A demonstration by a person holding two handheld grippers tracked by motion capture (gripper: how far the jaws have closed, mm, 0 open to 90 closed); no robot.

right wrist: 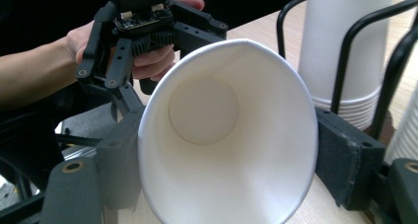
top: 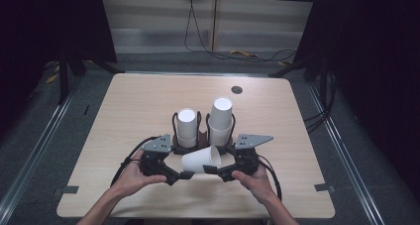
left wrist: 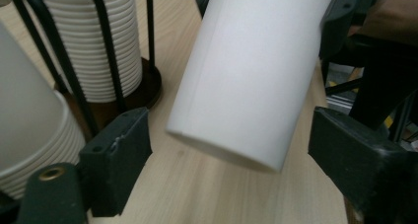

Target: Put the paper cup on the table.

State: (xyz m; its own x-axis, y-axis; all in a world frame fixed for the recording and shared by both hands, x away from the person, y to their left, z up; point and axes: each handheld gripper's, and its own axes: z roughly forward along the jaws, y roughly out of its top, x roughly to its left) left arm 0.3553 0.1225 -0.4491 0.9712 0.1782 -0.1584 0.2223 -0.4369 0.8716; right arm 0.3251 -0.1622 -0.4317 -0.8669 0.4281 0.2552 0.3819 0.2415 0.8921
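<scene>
Paper cup (top: 200, 161) squeezed oval in right hand-held gripper (top: 212, 169); left hand-held gripper (top: 187, 174) wide, clear. Over-squeeze creases it.

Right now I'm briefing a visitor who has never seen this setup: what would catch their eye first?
A white paper cup lying sideways above the table's near edge, between the two tools; the right tool squeezes its rim, while the left tool stands open around its base. Just behind it, two stacks of cups stand upside down in black wire holders.
</scene>
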